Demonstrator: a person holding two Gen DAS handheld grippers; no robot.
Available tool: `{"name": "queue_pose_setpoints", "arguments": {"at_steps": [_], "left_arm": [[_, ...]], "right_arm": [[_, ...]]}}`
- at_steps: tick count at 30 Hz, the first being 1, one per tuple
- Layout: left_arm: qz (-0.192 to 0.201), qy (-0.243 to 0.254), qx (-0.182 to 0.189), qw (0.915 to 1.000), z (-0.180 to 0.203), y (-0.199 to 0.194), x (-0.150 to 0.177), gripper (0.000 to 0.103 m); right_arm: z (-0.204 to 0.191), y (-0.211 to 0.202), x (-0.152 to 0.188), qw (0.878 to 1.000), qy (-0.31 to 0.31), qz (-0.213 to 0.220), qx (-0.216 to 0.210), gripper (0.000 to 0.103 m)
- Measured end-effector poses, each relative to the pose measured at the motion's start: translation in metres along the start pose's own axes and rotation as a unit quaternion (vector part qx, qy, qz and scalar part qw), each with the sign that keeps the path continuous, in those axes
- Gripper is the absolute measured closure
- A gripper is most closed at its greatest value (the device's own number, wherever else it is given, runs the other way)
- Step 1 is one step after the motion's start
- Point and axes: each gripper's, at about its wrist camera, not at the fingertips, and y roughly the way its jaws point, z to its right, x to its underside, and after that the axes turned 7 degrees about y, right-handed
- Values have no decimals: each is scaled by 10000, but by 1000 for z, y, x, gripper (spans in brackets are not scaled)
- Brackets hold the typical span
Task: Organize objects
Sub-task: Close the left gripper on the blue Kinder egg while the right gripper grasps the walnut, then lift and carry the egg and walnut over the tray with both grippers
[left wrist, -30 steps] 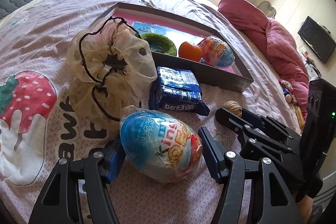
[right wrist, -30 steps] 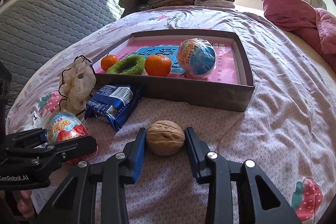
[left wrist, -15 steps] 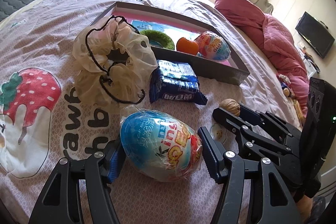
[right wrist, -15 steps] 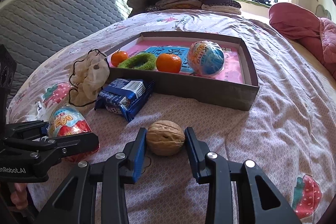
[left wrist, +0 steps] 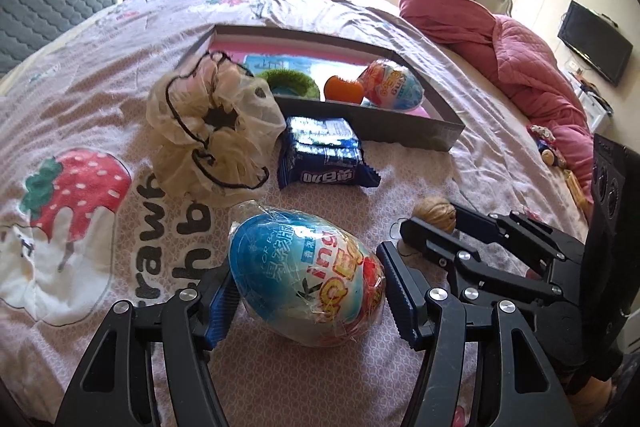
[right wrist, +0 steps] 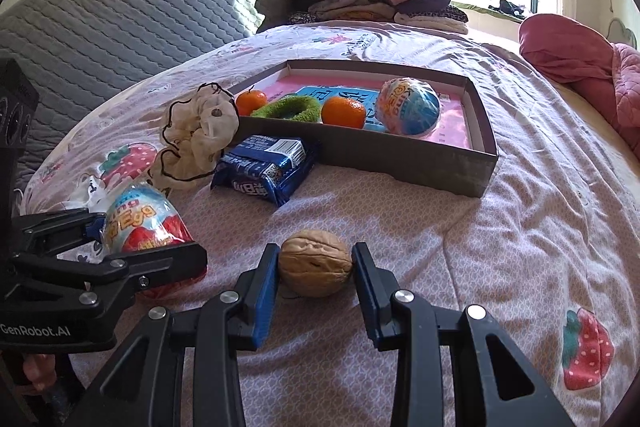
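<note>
Egg [left wrist: 306, 277] clamped in left claw [left wrist: 308, 301], walnut [right wrist: 315, 262] in right claw [right wrist: 316, 285]; both are best carried level over box [right wrist: 404, 157] wall, upper centre.

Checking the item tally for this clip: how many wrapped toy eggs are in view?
2: one egg between the left gripper fingers, one egg inside the box. Others could be hidden.

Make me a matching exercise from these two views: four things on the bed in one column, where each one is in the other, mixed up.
Things:
1. walnut
2. green hair tie
3. biscuit packet
4. blue toy egg

Places:
A. inside the box
B. in the left gripper
C. in the right gripper
D. on the bedsheet, before the box

Pairs: 1-C, 2-A, 3-D, 4-B
</note>
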Motion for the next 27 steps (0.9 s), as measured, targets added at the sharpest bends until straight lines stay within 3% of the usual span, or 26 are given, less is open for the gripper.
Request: {"name": "queue_pose_setpoints", "arguments": {"at_steps": [27], "left_arm": [[782,263,-454,9956,3,-60,-21,37]], "right_arm": [[-9,-65,-26,9942,80,1074,-41,66]]}}
